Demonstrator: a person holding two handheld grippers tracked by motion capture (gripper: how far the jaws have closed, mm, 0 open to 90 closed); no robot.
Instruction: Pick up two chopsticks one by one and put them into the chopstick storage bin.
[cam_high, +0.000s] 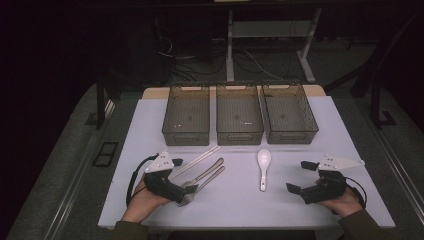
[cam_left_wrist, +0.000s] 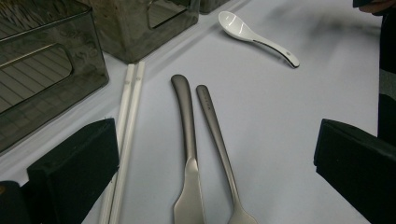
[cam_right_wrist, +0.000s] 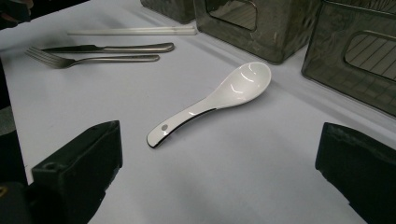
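On the white table lie a pair of white chopsticks (cam_high: 197, 159), a steel knife (cam_high: 200, 172), a steel fork (cam_high: 205, 181) and a white ceramic spoon (cam_high: 263, 165). My left gripper (cam_high: 177, 180) rests at the near left, open, with the heads of the knife (cam_left_wrist: 187, 140) and fork (cam_left_wrist: 217, 135) between its spread jaws but untouched. The chopsticks (cam_left_wrist: 126, 135) run past its left jaw. My right gripper (cam_high: 299, 176) sits open at the near right. It faces the spoon (cam_right_wrist: 219, 95), which lies a short way ahead of the jaws.
Three empty grey see-through bins (cam_high: 186, 137) (cam_high: 239, 137) (cam_high: 292, 136) stand side by side at the back of the table (cam_high: 240, 200). Beyond them are desk legs and cables on a dark floor. A hand holds each gripper near the front edge.
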